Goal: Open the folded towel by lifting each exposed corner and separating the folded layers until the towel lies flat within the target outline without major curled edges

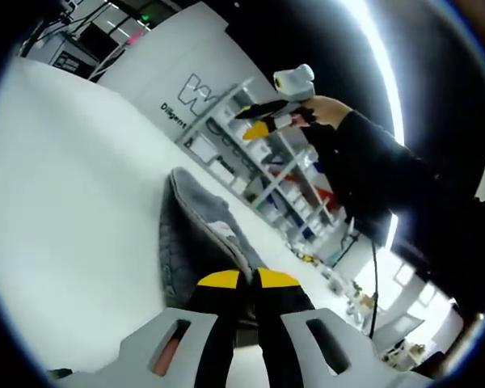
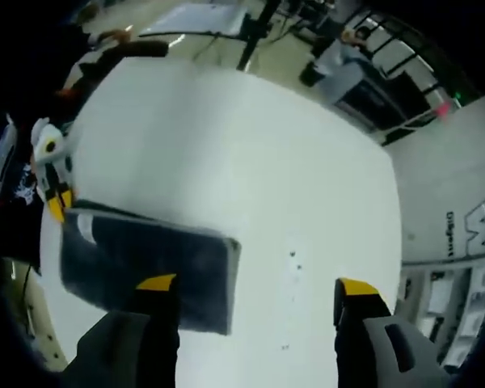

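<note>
**Towel still folded, one corner pinched, unfolding barely begun**

The white desk (image 2: 250, 170) takes up most of the room in front of the person, its top bare apart from the towel and a few tiny dark specks. No target outline can be made out on it from either view, so I cannot say where the towel is meant to end up.

The grey towel (image 2: 145, 263) lies near the desk edge closest to the person, well away from the far edge and the far corners. It reads as a thick, layered rectangle, so I judge it to be folded over at least once. A white label shows near the end where the left tongs are. None of the layers looks separated yet.

The left tongs (image 1: 246, 283) are clenched on the near end of the towel (image 1: 196, 234), and the cloth bunches up into them there. From the right gripper view those same tongs (image 2: 55, 198) sit at the towel's corner by the desk edge.

The right tongs (image 2: 255, 284) are spread wide and hold nothing, one yellow tip above the towel's near edge, the other over bare desk.

By my reckoning, nearly all the work is left: lifting the corners, peeling the layers apart, spreading the cloth flat and smoothing any curl.
</note>
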